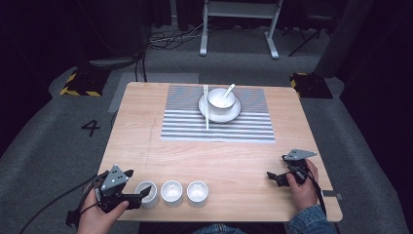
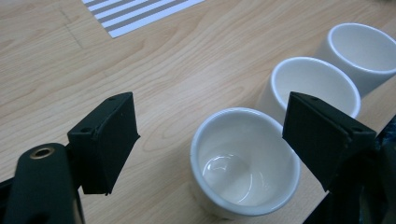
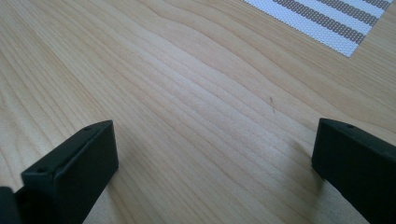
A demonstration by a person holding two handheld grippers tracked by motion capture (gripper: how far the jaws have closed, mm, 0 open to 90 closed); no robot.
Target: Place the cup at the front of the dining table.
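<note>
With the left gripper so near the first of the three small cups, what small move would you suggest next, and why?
Probably ease the left gripper forward and slightly right, then close. Its jaws stand open, and the nearest cup sits between them but closer to the right jaw, its neighbouring cup close behind.

Each black two-jaw left gripper (image 1: pixel 139 184) and right gripper (image 1: pixel 276 167) carries a grey triangular plate. Black cables trail off. A blue denim sleeve (image 1: pixel 309 222) covers the right wrist.

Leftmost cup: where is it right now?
In the high view the leftmost cup stands at the table's near edge, beside the middle cup, between the open jaws of the left claw.
</note>
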